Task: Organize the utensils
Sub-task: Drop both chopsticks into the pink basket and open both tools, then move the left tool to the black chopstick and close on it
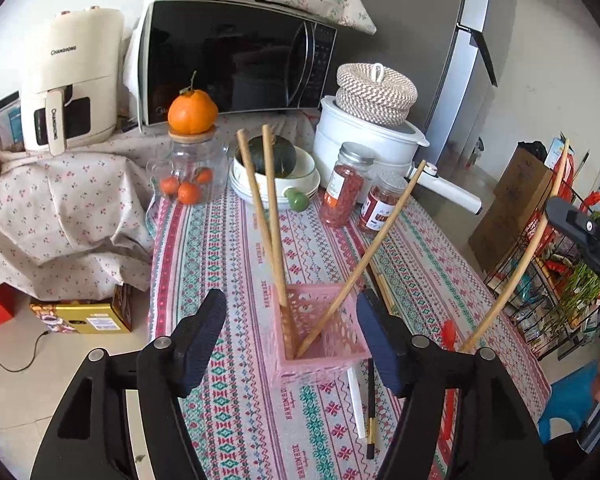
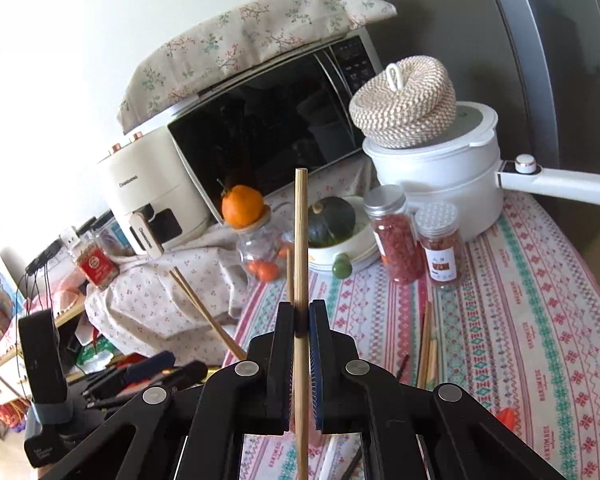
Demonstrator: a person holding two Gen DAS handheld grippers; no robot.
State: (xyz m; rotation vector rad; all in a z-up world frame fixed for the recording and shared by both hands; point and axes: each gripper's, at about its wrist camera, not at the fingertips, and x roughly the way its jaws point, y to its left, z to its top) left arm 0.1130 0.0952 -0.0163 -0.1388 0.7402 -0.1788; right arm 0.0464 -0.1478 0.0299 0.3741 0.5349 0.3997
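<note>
Right gripper (image 2: 300, 316) is clamping one bamboo chopstick (image 2: 300, 240) near its middle, stick standing roughly upright between the pads. In the left wrist view the same stick is showing as the long curved one on the right, off to the right of the pink basket (image 1: 320, 336), not over it yet.

Left gripper (image 1: 292, 336) is sitting spread wide with nothing in it, fingers flanking the basket on both sides (apart from the walls, not bracing it). Three chopsticks (image 1: 274, 216) are already leaning inside. More utensils are lying flat on the tablecloth (image 1: 220, 248) just beside the basket: a white one, a black one (image 1: 370, 408), something red.

Risks, as I'm judging them:
- basket looks light and unbraced, so a stick catching the rim is probably tipping or sliding it
- incoming tip could be knocking the leaning sticks
- single narrow grip point, so the stick may be pivoting between the pads on contact
</note>
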